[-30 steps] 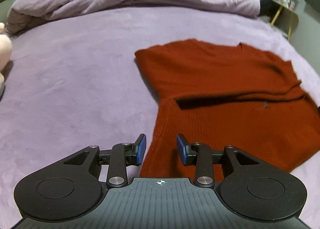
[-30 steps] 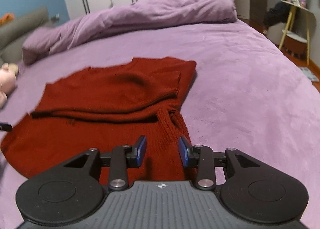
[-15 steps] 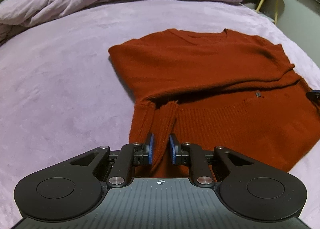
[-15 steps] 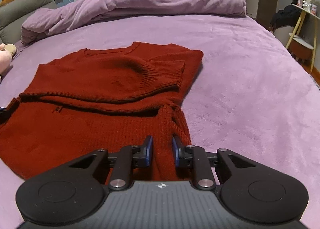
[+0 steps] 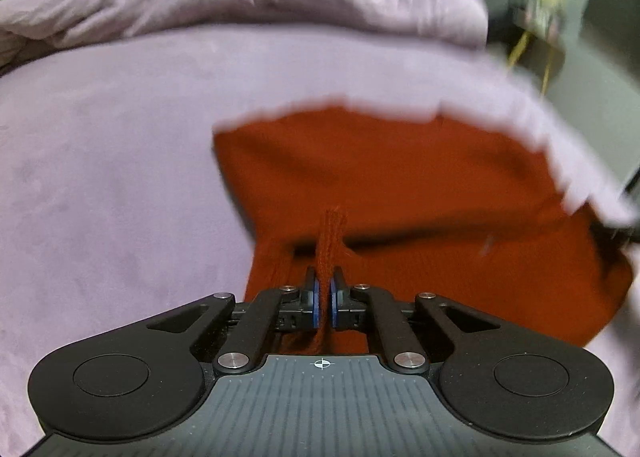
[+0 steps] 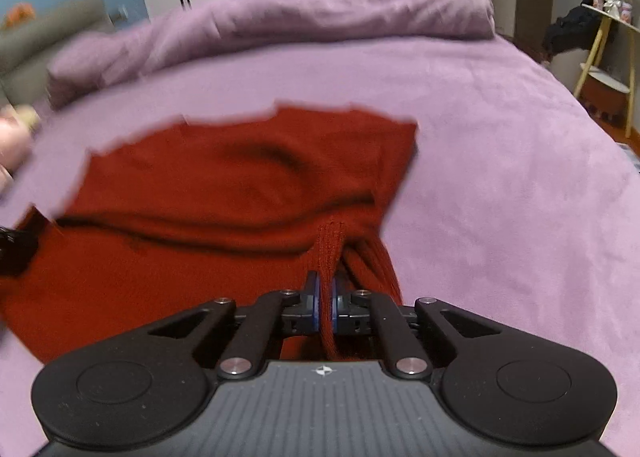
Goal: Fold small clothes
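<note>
A rust-red knit sweater (image 5: 400,177) lies on the purple bed, its sleeves folded across the body; it also shows in the right wrist view (image 6: 224,185). My left gripper (image 5: 324,289) is shut on a pinched ridge of the sweater's ribbed hem at the near left corner. My right gripper (image 6: 325,291) is shut on a ridge of the hem at the near right corner. Both pinched corners stand lifted off the bed. Both views are blurred by motion.
The purple bedspread (image 6: 500,177) spreads around the sweater. A bunched purple duvet (image 6: 320,13) lies along the far side. A yellow-legged side table (image 6: 612,49) stands at the right. A pale soft toy (image 6: 10,137) sits at the far left.
Both grippers went from open to shut on the sweater's near hem corners, then lifted them. The hem now rises off the bed and both views are moving.
</note>
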{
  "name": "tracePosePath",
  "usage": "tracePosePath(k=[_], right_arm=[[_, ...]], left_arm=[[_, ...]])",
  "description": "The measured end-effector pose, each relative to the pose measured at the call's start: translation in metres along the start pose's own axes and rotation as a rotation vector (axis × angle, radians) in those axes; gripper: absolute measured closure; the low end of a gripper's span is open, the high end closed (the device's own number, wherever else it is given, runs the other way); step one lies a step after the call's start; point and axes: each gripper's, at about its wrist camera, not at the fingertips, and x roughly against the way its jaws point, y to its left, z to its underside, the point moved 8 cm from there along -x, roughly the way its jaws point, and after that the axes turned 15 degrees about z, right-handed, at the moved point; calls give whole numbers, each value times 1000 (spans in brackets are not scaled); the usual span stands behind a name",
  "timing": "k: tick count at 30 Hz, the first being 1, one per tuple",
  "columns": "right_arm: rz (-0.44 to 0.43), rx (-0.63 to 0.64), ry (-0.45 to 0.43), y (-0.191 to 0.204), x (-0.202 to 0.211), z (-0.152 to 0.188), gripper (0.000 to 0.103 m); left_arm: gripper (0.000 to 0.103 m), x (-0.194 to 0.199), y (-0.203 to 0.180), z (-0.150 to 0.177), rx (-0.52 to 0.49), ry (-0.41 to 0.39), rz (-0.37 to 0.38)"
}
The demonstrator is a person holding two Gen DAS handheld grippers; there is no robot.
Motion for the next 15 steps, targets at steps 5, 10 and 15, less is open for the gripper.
tracePosePath(k=[5,10,15], right_arm=[[38,-60,-164,-4,12,-62,99],[149,-62,-90,1,-52,-72,99],[166,-4,26,7,-94,-54,97]], left_arm=[[96,29,0,-64,-44,-184,-37],[96,-25,33,-78,24,-136,-122],[91,-73,56,-50,59,0,-145]])
